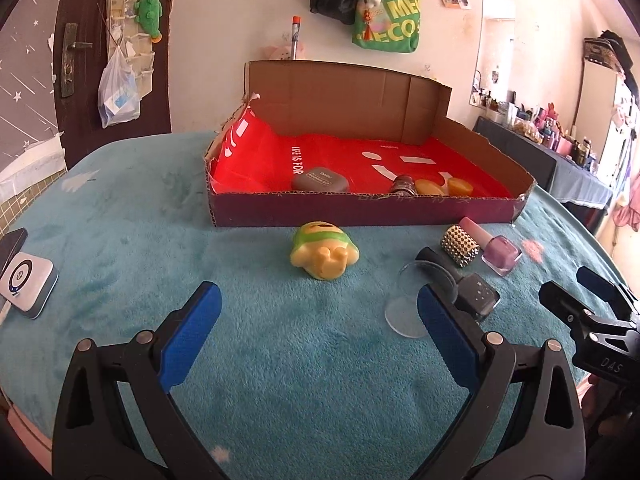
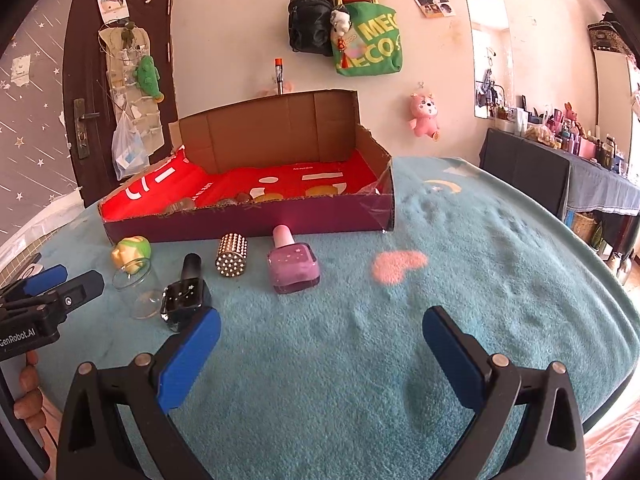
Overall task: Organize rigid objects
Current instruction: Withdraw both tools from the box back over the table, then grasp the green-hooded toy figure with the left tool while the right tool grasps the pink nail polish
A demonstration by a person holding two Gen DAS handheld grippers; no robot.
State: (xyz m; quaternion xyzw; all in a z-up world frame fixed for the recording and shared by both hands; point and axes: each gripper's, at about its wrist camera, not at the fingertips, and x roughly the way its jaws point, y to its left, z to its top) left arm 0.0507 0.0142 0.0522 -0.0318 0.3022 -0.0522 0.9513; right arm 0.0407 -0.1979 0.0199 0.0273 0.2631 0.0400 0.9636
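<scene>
A cardboard box point(image 1: 360, 210) with a red lining stands on the teal blanket; it also shows in the right wrist view point(image 2: 248, 226). In it lie a grey case point(image 1: 320, 180), a small jar point(image 1: 402, 184) and two yellow pieces point(image 1: 460, 187). In front of the box lie a yellow-green toy point(image 1: 324, 252) point(image 2: 130, 254), a studded cylinder point(image 1: 460, 245) point(image 2: 231, 255), a purple nail polish bottle point(image 1: 500, 250) point(image 2: 294, 266), a black nail polish bottle point(image 1: 474, 294) point(image 2: 186, 296) and a clear glass point(image 1: 416, 300) point(image 2: 134, 284). My left gripper point(image 1: 320, 316) is open and empty behind the toy. My right gripper point(image 2: 320, 340) is open and empty, near the bottles.
A white device point(image 1: 26, 282) and a dark phone point(image 1: 12, 242) lie at the blanket's left edge. A door point(image 2: 116, 92) with hanging pouches is at the back left. Bags point(image 2: 348, 28) hang on the wall. A cluttered dresser point(image 2: 560, 152) stands at the right.
</scene>
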